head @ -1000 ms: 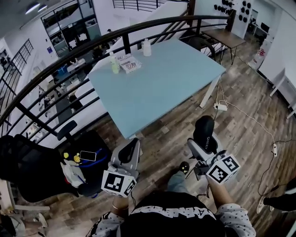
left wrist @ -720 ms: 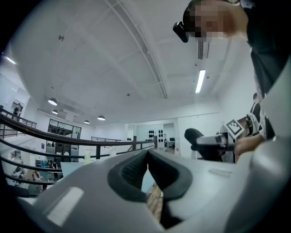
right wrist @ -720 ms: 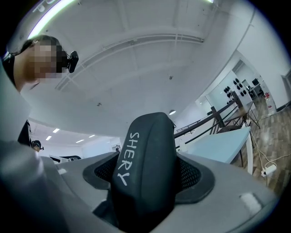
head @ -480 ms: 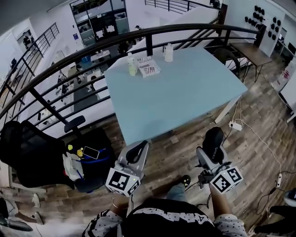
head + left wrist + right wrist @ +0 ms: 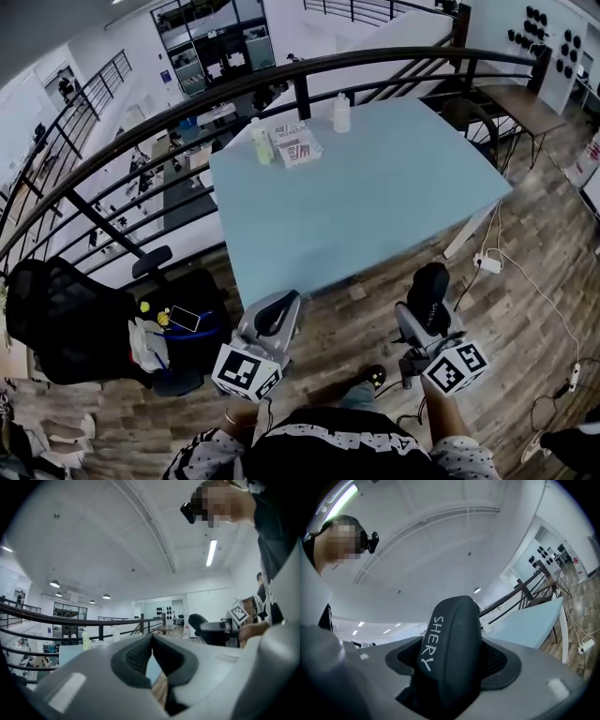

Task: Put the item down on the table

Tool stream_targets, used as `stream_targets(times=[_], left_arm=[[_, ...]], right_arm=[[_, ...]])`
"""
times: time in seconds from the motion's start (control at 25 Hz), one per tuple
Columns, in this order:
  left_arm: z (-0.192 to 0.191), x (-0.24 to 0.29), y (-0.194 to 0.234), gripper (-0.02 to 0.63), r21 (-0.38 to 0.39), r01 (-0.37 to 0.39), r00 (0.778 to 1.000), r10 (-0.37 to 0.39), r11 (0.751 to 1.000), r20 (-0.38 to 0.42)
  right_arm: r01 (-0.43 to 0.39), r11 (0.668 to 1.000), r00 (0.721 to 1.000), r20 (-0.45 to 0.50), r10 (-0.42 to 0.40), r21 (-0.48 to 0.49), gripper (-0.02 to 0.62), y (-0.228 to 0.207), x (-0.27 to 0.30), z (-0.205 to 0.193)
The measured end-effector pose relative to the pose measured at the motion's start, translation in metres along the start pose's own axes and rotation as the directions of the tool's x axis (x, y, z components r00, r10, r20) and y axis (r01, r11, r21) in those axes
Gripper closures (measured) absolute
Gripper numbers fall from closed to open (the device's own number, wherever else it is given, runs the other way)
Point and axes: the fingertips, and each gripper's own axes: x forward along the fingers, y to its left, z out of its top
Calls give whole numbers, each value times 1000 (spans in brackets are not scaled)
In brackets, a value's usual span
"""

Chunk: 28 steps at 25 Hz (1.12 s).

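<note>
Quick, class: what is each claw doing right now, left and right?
Left claw: closed, nothing in it.
Right claw: closed on a black object marked SHERY.

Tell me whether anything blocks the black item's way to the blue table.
Nothing visible does. The right claw holds the black item short of the table, whose near part is bare; two bottles and a packet sit at its far edge.

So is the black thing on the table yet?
Not yet. Done: the black item marked SHERY is clamped in the right gripper. In hand: it hangs over the wooden floor, short of the blue table. Left: carry it over and set it down. The left gripper is shut and empty.
</note>
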Motion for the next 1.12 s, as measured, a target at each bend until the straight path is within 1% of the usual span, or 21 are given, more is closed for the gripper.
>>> stream_targets(times=[0.24,0.44,0.6,0.76,0.92,1.12], left_arm=[[4,39,-16,606,6,-23,1000,23,1000,-14],[19,73,-36,606,12,-32,999,31,999,10],[24,96,-50,606,28,-34,999,34,999,14],[29,112,-59,606,38,-46,999,45,998,25],[30,122,-63,606,31,-71,997,70,997,33],[28,131,-74,606,31,-67,997,66,997,29]], right_arm=[[-28,1000,1000,10,28,10,227,-37,3,22],[-49,999,999,13,49,12,227,-66,0,43],[-61,998,998,22,61,11,227,-88,-3,56],[-68,998,997,32,68,14,227,-106,-6,68],[-87,996,996,33,87,8,227,-114,-10,75],[-79,997,997,27,78,22,227,-131,-13,75]])
